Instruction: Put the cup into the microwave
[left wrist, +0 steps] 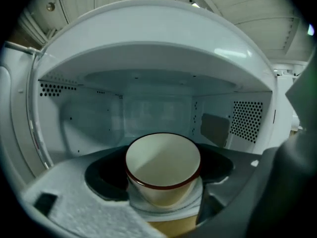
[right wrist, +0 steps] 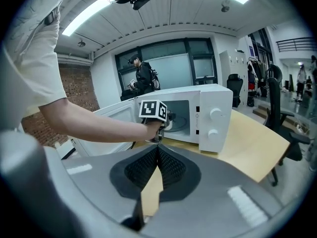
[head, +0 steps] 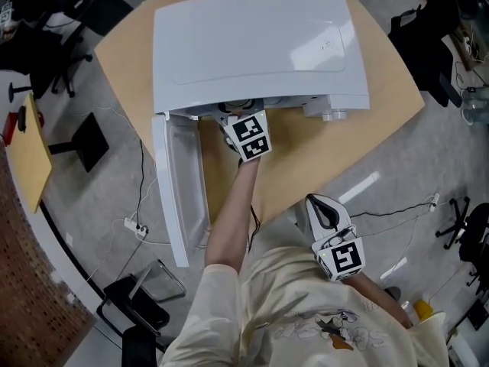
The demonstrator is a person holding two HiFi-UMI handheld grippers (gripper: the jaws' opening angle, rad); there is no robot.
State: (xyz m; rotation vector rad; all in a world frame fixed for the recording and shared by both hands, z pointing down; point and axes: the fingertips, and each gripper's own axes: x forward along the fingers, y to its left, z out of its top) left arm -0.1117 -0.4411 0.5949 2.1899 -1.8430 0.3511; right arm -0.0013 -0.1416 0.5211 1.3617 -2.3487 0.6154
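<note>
Jaws on the right gripper, nearest the body, are closed on nothing. Further out, the left gripper clamps the cup round its lower wall at the mouth of the microwave. It looks light, stiff, glazed, probably slippery and chippable; that low side grip suits it.

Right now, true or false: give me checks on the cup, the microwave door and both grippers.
1. The white microwave's door is shut. False: it stands open.
2. The left gripper grips the cream red-rimmed cup. True.
3. The right gripper holds a spoon. False: its jaws are together, with nothing between them.
4. The cup lies on the tan wooden table. False: it is held upright at the microwave's opening.
5. The microwave has two round knobs. True.
</note>
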